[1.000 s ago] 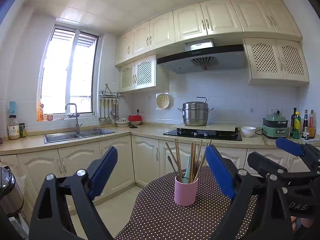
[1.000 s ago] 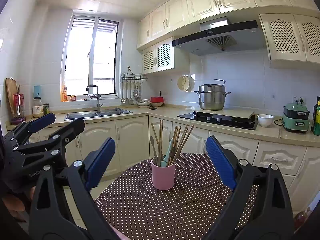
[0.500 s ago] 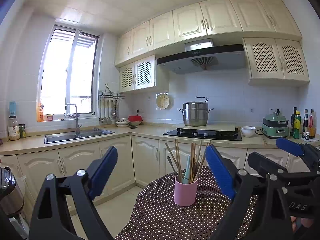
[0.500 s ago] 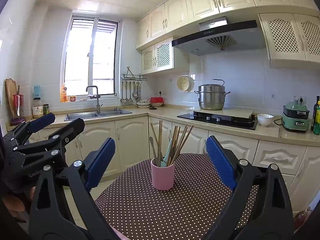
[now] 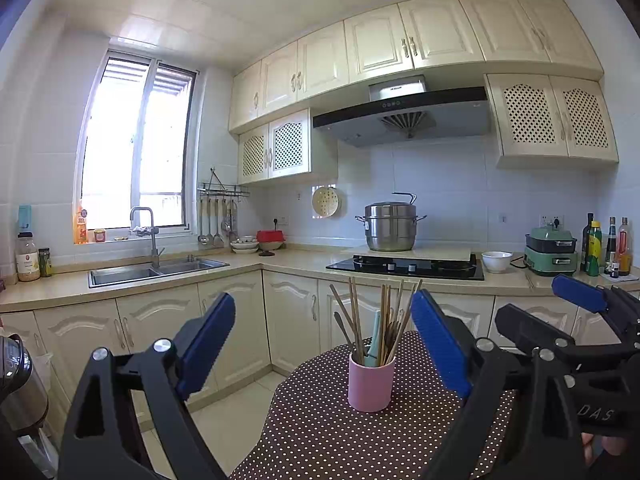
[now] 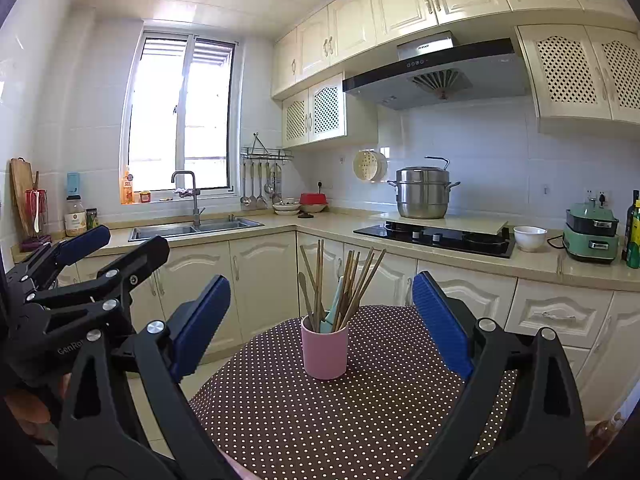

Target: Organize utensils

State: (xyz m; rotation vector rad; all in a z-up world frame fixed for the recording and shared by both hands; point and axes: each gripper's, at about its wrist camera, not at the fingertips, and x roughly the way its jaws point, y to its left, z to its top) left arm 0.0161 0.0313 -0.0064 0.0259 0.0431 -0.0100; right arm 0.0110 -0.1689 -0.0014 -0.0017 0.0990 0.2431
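A pink cup [image 5: 371,382] stands upright on a round table with a brown polka-dot cloth [image 5: 320,436]. It holds several wooden chopsticks [image 5: 386,320] and a pale teal utensil. It also shows in the right wrist view [image 6: 324,350], with the chopsticks [image 6: 352,284] fanned out. My left gripper [image 5: 322,336] is open and empty, raised short of the cup. My right gripper [image 6: 320,320] is open and empty, also short of the cup. Each gripper shows at the edge of the other's view.
Cream cabinets and a beige counter [image 5: 296,262] run behind the table, with a sink [image 5: 156,270], a hob with a steel pot [image 5: 390,226], a white bowl [image 5: 496,261] and a green cooker [image 5: 552,250]. Floor tiles lie left of the table.
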